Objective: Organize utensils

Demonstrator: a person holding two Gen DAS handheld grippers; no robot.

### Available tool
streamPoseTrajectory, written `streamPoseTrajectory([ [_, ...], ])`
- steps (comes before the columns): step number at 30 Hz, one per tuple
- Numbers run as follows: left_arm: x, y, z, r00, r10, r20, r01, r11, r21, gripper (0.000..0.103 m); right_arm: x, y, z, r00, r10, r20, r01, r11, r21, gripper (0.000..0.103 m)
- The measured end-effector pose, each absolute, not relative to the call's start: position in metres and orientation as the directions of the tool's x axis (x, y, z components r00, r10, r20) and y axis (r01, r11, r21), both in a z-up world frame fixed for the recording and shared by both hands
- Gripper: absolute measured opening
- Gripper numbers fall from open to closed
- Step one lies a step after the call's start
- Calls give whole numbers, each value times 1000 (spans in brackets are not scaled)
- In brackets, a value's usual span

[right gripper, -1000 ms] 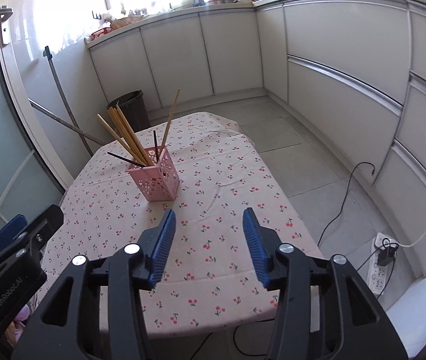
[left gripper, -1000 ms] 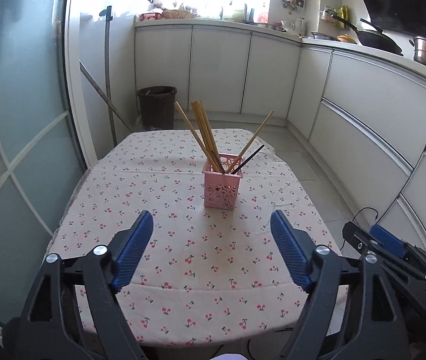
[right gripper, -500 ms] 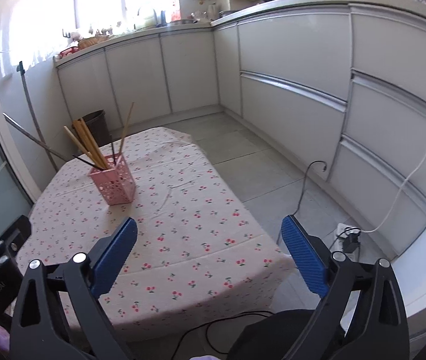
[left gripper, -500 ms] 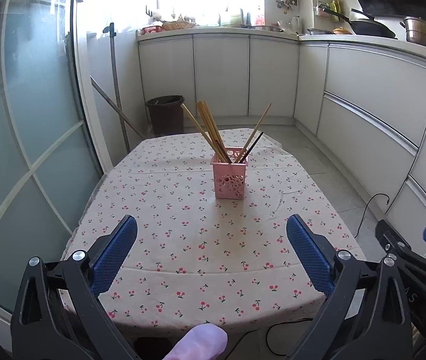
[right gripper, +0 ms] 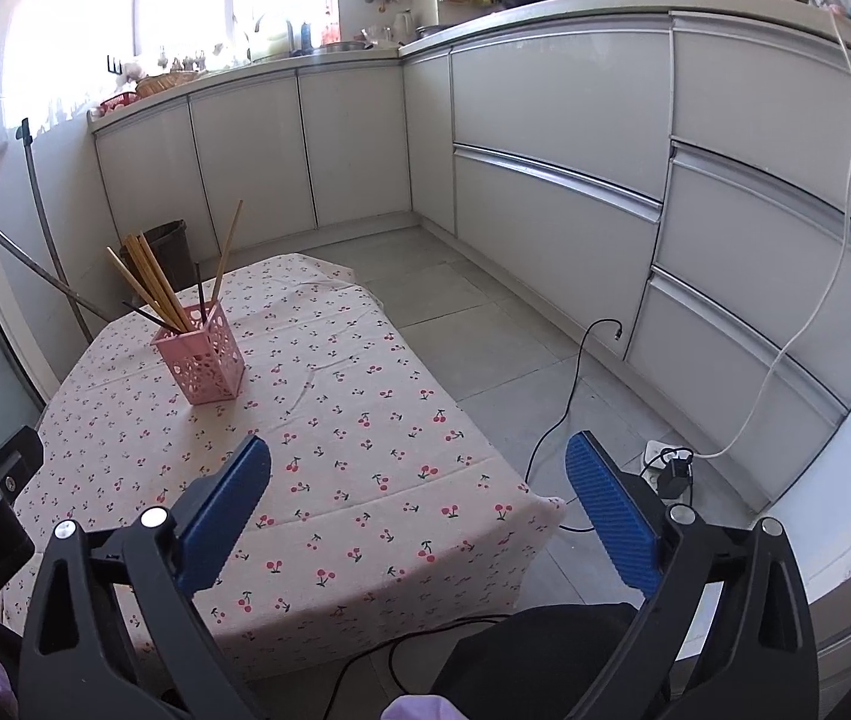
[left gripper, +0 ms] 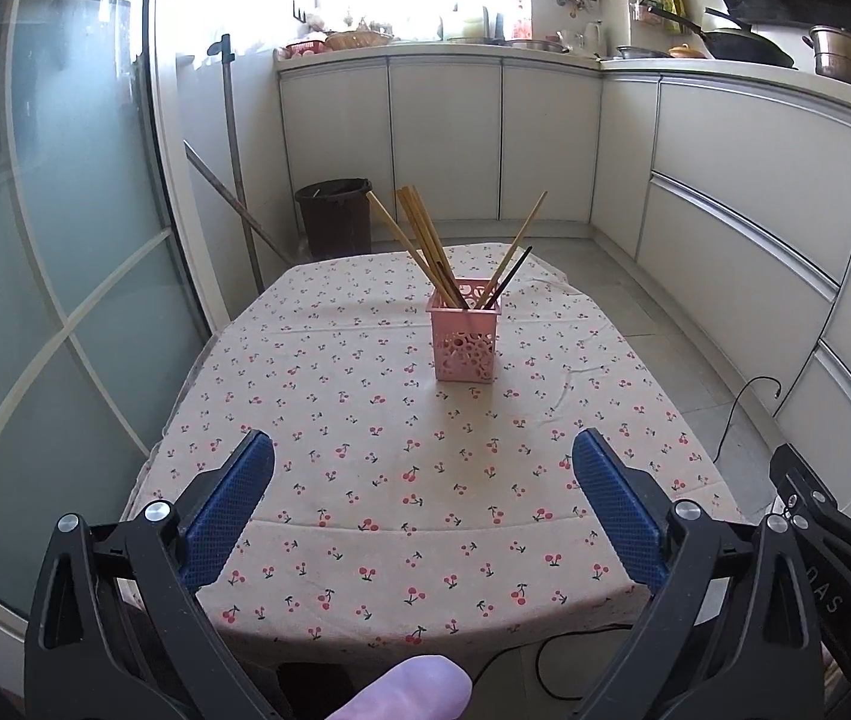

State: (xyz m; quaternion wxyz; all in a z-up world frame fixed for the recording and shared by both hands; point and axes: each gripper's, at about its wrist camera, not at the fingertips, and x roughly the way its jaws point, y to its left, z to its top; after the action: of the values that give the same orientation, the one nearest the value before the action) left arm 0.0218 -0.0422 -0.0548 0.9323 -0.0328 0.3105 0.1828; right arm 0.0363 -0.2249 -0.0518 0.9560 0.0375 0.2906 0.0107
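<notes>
Hovering over the near edge of the bench [left gripper: 365, 420], the left hand-held gripper [left gripper: 422, 468] has its blue-padded jaws spread as wide as they go, having just been opening, with nothing between them but the cherry-print cloth below. The right hand-held gripper [right gripper: 419, 474] is equally wide, its jaws also having just been opening and empty; its left pad sits above the near right part of the bench while its right pad hangs out past the bench edge over the tiled floor [right gripper: 485, 324]. Neither touches anything. The pink basket [left gripper: 464, 336] stands upright near the middle of the bench, well apart from both, and holds the chopsticks [left gripper: 425, 246]: a bundle of light wooden ones leaning to the left, one wooden one leaning right, and dark ones beside it. In the right wrist view the basket [right gripper: 203, 360] lies far and to the left. A dark bin [left gripper: 334, 216] stands on the floor beyond the far end of the bench, beside a leaning mop handle [left gripper: 239, 180].
</notes>
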Motion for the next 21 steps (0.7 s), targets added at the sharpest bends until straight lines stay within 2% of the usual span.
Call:
streamPoseTrajectory([
  [21,25,-41,-61,725,308,-616,-356,933,47,96,40,-225,-54,812,63,-580,-8,995,96,96],
])
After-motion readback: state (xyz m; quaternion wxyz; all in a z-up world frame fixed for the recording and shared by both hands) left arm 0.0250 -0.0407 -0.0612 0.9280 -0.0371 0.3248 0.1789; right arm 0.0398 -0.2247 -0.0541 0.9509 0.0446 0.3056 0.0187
